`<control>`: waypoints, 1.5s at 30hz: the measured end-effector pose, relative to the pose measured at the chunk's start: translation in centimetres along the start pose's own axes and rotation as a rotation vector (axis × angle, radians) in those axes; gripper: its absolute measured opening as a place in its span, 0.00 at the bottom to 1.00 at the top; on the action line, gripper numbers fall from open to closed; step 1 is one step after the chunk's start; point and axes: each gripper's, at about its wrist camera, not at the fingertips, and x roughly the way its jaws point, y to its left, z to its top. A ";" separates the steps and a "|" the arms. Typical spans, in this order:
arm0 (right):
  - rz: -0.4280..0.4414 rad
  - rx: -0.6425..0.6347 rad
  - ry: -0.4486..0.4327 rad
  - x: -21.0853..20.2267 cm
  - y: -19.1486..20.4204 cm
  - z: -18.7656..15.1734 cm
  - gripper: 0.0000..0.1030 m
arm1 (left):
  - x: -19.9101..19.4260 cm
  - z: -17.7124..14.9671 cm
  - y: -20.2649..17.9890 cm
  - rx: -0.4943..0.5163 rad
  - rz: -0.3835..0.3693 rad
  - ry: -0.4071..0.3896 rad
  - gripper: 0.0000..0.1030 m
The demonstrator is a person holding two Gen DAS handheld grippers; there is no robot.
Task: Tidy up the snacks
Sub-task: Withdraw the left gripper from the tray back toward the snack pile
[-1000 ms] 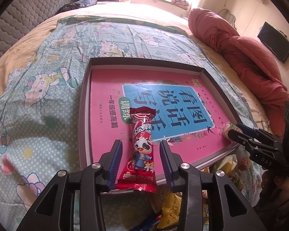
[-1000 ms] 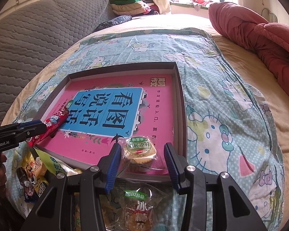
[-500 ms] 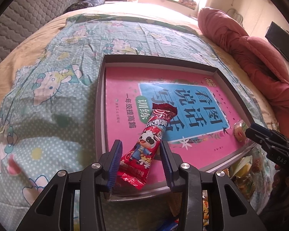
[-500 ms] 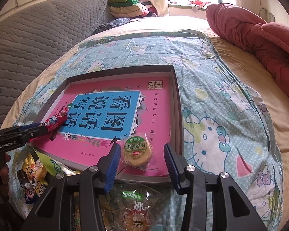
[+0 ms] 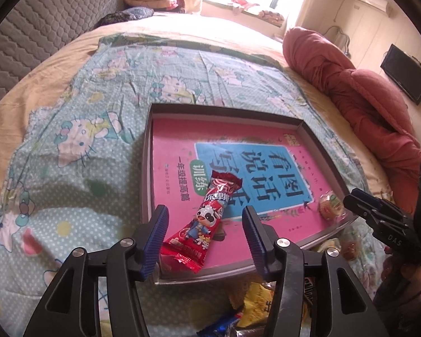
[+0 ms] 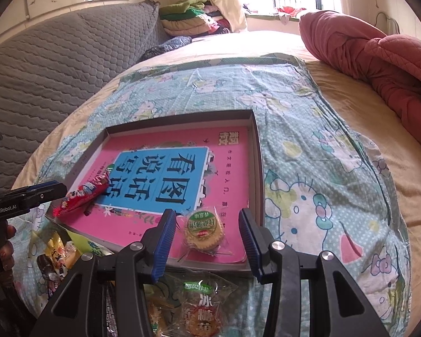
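Both tools angled steeply down over the near edge of the bed (image 6: 350, 106). Left tool (image 5: 205, 230) with jaws just opened wider, blue ribbed pads clear on both sides of the red snack stick (image 5: 203, 219), nothing gripped; stick lying loose and slanted on the pink cover, tail end at the near left corner of the tray. Right tool (image 6: 206, 238) with jaws parted, round biscuit (image 6: 204, 231) between them but a gap to each pad, nothing held. Part of a hand (image 6: 7, 248) visible behind the left tool's black handle. Bed broad and rounded by the lens, spread with a thin, creased teal cloth (image 6: 308, 168) printed with cartoon cats and white dots. Quilted grey headboard (image 6: 56, 78) alongside, stitched in a scale-like pattern; bulky, soft, rumpled red quilt (image 6: 379, 64) on the far side. Shallow rectangular tray (image 5: 144, 168) with thin dark grey walls resting on the cloth, floor lined by a glossy pink book cover (image 5: 176, 146) with a blue title panel. Biscuit in clear crinkly film with a green label, near the tray's front right corner. Heap of shiny wrapped snacks (image 6: 199, 309) on the cloth just in front of the tray.
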 end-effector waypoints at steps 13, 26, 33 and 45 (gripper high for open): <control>0.021 -0.022 -0.077 -3.2 0.5 0.5 0.51 | -3.8 0.2 -0.1 -0.002 0.000 -0.043 0.63; 0.037 -0.005 -0.092 -6.2 0.2 0.4 0.55 | -7.1 -0.2 -0.8 -0.024 0.030 -0.051 0.70; 0.032 -0.008 -0.070 -7.7 0.2 0.2 0.60 | -7.7 -0.9 -2.2 -0.004 0.036 -0.031 0.71; 0.050 0.002 -0.031 -7.0 0.1 -1.6 0.60 | -7.3 -2.6 -2.6 0.015 0.048 0.006 0.71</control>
